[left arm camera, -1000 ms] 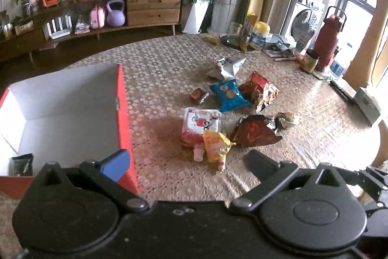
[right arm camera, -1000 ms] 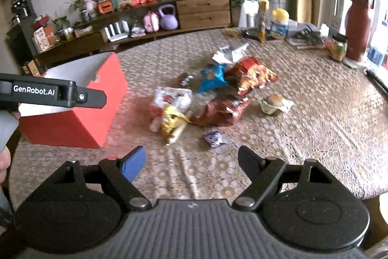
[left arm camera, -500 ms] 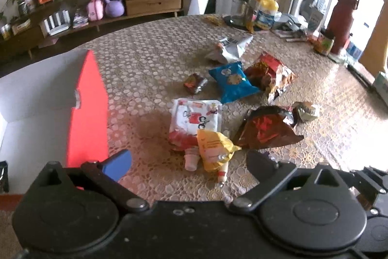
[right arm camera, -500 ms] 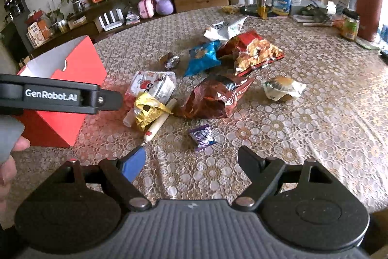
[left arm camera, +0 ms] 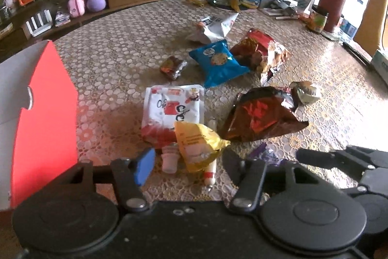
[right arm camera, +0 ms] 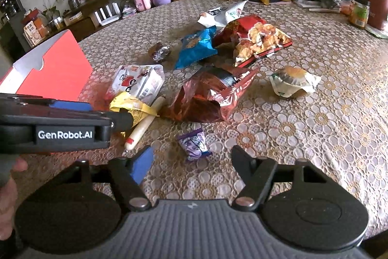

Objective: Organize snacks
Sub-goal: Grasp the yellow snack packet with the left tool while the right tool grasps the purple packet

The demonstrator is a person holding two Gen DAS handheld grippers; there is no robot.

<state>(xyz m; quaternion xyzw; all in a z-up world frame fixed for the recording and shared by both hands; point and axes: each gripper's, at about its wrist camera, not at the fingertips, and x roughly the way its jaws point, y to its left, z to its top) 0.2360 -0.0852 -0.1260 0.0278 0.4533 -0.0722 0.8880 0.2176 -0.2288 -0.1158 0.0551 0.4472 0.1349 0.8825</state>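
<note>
two hand-held grippers hang low over a round table (right arm camera: 327, 137) strewn with snacks. the left gripper (left arm camera: 186, 162), its jaws just drawn in to about half open, grips nothing; a yellow packet (left arm camera: 196, 145), a small pink bottle (left arm camera: 169, 159) and a sausage stick (left arm camera: 210, 174) lie in the gap ahead of its fingertips, with no pad pressing on them. the right gripper (right arm camera: 191, 159), its jaws likewise just narrowed to about half, is empty too; a small purple wrapper (right arm camera: 194, 142) lies on the cloth between its fingers, untouched. in the right wrist view the left gripper enters from 9 o'clock, its tip over the yellow packet. a white pouch (left arm camera: 172, 111) sits at 12 o'clock of the packet, a dark red bag (left arm camera: 262, 115) at 2 o'clock, a blue bag (left arm camera: 218, 62) and a red chip bag (left arm camera: 262, 52) farther off. a wrapped bun (right arm camera: 293, 83) lies at 1 o'clock of the right gripper. the red box (left arm camera: 46, 118) stands at 9 o'clock.
</note>
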